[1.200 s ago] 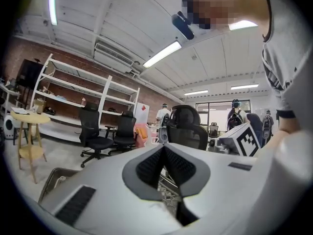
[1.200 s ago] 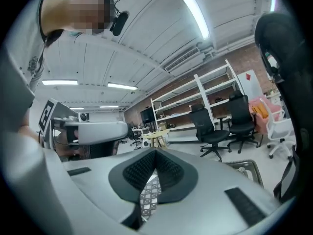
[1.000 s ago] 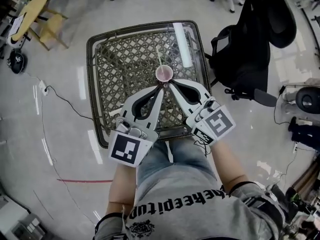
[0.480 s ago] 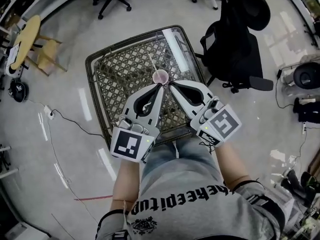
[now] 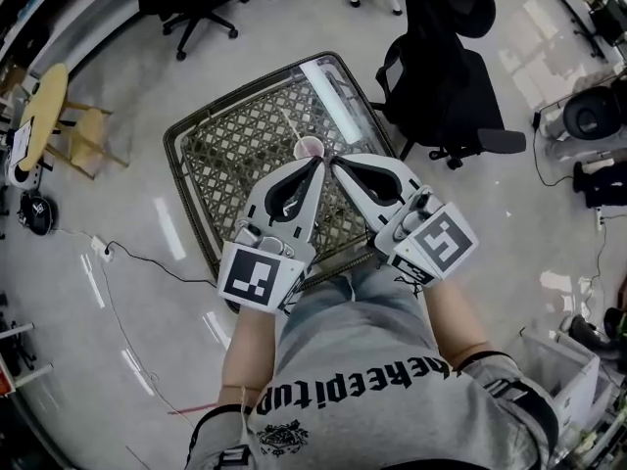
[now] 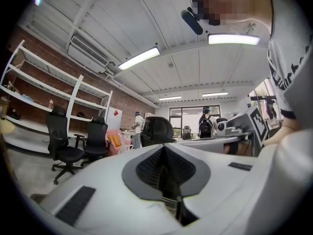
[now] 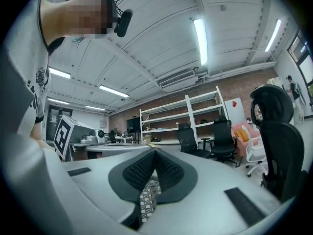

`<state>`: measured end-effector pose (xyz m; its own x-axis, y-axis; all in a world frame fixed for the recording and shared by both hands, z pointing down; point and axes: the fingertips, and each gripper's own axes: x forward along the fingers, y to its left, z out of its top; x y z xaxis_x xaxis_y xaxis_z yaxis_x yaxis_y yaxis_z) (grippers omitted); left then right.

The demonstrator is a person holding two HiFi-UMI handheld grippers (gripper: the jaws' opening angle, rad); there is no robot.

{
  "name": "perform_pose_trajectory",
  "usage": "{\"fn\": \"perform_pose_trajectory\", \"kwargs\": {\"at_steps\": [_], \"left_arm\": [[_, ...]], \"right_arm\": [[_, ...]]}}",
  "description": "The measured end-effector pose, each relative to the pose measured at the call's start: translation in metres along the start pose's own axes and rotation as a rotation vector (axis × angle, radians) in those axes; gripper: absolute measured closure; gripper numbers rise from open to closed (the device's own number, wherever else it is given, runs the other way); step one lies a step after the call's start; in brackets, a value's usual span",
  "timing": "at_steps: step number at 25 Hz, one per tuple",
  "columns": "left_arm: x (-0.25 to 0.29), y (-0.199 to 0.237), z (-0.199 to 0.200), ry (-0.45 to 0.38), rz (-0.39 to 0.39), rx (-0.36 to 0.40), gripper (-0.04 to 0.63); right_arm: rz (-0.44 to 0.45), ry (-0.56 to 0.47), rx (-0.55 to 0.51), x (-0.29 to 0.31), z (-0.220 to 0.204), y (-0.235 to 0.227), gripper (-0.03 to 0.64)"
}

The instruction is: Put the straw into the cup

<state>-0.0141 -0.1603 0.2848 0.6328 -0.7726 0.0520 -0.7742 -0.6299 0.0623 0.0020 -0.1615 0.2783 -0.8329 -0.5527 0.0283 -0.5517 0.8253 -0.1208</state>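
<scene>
1. Straw and cup share the lattice-top table [image 5: 230, 155], closer to its right edge than its left and roughly midway between the far and near edges.
2. Left gripper [image 5: 315, 164] and right gripper [image 5: 335, 161] reach in from the near edge, tips side by side just short of the cup. Each gripper view shows the jaws pressed together with nothing between them.
3. Pink cup [image 5: 311, 148] stands upright just beyond both tips, a shade nearer the left one. I can't tell whether it touches either.
4. Thin white straw [image 5: 294, 127] already sits in the cup, its long axis leaning away toward the far edge. I'd judge the task as good as done.
5. Writing: the person's shirt [image 5: 343, 399] carries print, partly readable as "keepitup". The marker cubes [image 5: 259, 280] show only black-and-white squares.
</scene>
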Motion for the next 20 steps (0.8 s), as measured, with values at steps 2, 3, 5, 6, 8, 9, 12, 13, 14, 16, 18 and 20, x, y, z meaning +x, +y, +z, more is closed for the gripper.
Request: {"fn": "perform_pose_trajectory", "kwargs": {"at_steps": [2,3,5,6,8,9,12,13,14,16,18,20], "left_arm": [[-0.001,-0.003,0.001,-0.001,-0.014,0.001,0.578],[-0.002,-0.004,0.001,-0.007,-0.018,0.002,0.578],[-0.003,-0.005,0.004,-0.029,-0.024,0.004,0.578],[-0.004,-0.006,0.005,-0.041,-0.025,0.004,0.578],[-0.007,-0.006,0.006,-0.050,-0.027,0.000,0.578],[-0.008,-0.007,0.006,-0.053,-0.028,-0.004,0.578],[-0.011,-0.008,0.007,-0.060,-0.031,-0.014,0.578],[-0.013,-0.009,0.007,-0.061,-0.032,-0.013,0.578],[-0.014,-0.010,0.007,-0.061,-0.033,-0.011,0.578],[-0.017,-0.012,0.008,-0.060,-0.036,-0.009,0.578],[-0.019,-0.014,0.009,-0.062,-0.038,-0.008,0.578],[-0.020,-0.014,0.010,-0.064,-0.039,-0.008,0.578]], "right_arm": [[-0.015,0.001,-0.004,-0.002,0.000,0.001,0.614],[-0.020,0.001,-0.006,-0.003,0.000,0.002,0.614],[-0.028,0.000,-0.010,-0.005,0.000,0.005,0.614],[-0.031,-0.002,-0.013,-0.006,0.000,0.006,0.614],[-0.035,-0.005,-0.015,-0.007,0.000,0.009,0.614],[-0.037,-0.007,-0.015,-0.008,0.001,0.010,0.614],[-0.042,-0.010,-0.016,-0.010,0.001,0.013,0.614],[-0.043,-0.010,-0.017,-0.011,0.001,0.015,0.614],[-0.044,-0.011,-0.018,-0.011,0.001,0.017,0.614],[-0.045,-0.013,-0.020,-0.013,0.002,0.020,0.614],[-0.046,-0.017,-0.020,-0.014,0.003,0.022,0.614],[-0.047,-0.017,-0.022,-0.014,0.004,0.023,0.614]]}}
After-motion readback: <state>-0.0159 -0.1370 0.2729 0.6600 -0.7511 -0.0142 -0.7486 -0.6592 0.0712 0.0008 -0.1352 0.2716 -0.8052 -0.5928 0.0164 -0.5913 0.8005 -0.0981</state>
